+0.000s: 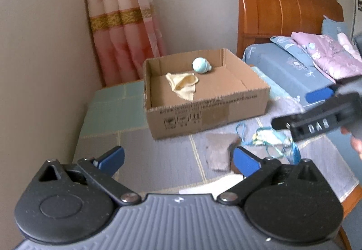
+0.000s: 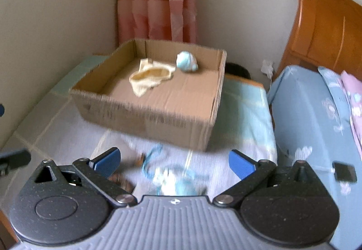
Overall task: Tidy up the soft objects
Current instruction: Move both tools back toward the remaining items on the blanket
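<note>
An open cardboard box [image 1: 203, 111] [image 2: 144, 118] stands on the bed mat near the wall. Inside it lie a pale yellow cloth [image 1: 182, 85] [image 2: 149, 78] and a light blue and white soft ball [image 1: 201, 65] [image 2: 186, 61]. In front of the box, on the mat, are a grey cloth [image 1: 218, 153] and a small item with tangled blue strings [image 1: 268, 140] [image 2: 168, 174]. My left gripper [image 1: 178, 158] [image 2: 6, 134] is open and empty, just short of the grey cloth. My right gripper [image 2: 174, 159] [image 1: 291, 110] is open and empty above the stringed item.
A blue pillow [image 1: 285, 68] [image 2: 305, 114] and a pink floral pillow [image 1: 328, 53] lie against the wooden headboard [image 1: 278, 5] on the right. Wall and pink curtain [image 1: 122, 23] close off the back and left. A dark flat object [image 2: 345, 171] lies on the blue pillow.
</note>
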{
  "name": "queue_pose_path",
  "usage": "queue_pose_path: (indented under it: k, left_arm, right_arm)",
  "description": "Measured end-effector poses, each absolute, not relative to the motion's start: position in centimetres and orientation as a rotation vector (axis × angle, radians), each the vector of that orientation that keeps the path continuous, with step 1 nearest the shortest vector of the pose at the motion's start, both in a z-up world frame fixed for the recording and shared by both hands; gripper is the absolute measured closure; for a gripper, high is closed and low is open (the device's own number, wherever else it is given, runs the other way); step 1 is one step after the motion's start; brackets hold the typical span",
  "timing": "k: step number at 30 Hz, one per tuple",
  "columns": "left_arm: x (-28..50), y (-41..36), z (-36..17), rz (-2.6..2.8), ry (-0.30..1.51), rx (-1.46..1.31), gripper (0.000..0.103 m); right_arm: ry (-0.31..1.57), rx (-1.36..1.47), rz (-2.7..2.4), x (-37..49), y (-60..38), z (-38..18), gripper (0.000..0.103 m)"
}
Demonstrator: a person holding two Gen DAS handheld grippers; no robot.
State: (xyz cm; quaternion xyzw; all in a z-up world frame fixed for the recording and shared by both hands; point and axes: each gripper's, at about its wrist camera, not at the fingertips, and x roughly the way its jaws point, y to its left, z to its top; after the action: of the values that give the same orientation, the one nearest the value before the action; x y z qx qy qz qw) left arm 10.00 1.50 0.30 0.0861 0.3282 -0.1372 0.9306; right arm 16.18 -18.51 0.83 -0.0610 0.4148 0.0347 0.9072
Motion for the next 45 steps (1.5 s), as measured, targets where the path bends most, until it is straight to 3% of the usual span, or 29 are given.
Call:
queue_pose_path:
  k: [13,29,45]
  left_arm:
    - [7.3,0.3,-4.9,-0.325,0.766,0.186,0.001]
    - [8.3,-1.0,-9.1,-0.288,0.890,0.228,0.000]
    - [9.2,1.0,-8.9,-0.226,0.907,0.138,0.000]
  right_arm:
    - [0.916,-0.091,0.042,8.1,-19.2,-3.9,0.000]
    - [0.959,-0.055,0.081,6.5,-20.0,-6.4,0.000]
    - [0.985,-0.227,0.246,5.8,-17.0,-6.2,0.000]
